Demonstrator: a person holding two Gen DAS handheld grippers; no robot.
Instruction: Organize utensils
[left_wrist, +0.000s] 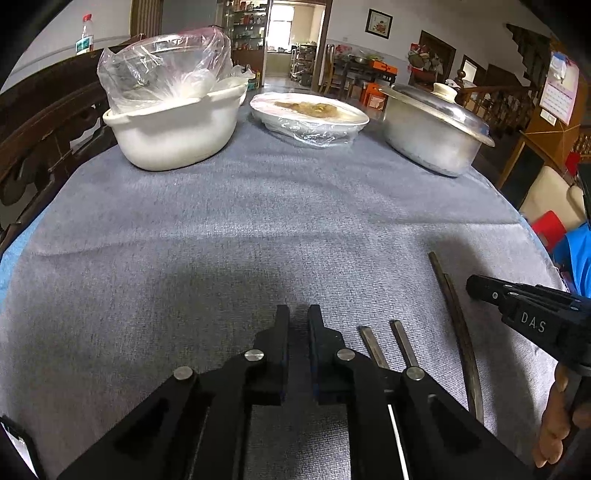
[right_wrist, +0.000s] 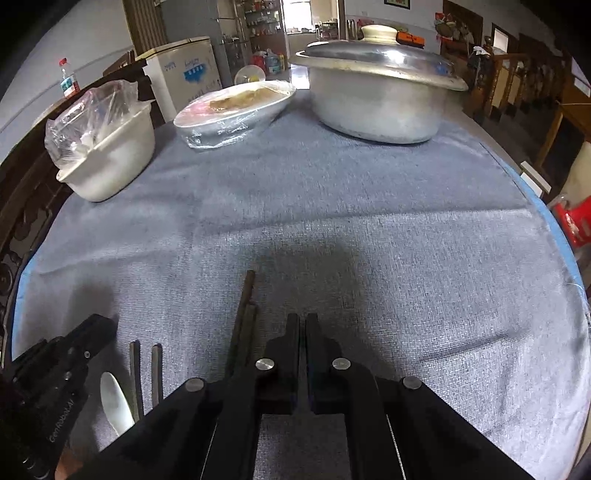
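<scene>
Though above the chopsticks (right_wrist: 243, 321), both hand-held grippers closed, empty

Place: a lived-in home, dining area.
Table: grey cloth (left_wrist: 258, 206) under a lidded metal pot (right_wrist: 376, 107), wrapped dish (left_wrist: 308, 112), white basin (left_wrist: 173, 129).
Room: framed picture (left_wrist: 378, 23), calendar (left_wrist: 559, 86), wooden railing (left_wrist: 495, 96).
Beyond doorway: perhaps a kitchen, blurred.

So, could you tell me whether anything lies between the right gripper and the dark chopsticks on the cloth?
Nothing visible does. The dark chopsticks lie on the grey cloth just left of the right gripper, with only bare cloth between. The metal chopsticks and white spoon lie further left, towards the left gripper.
</scene>
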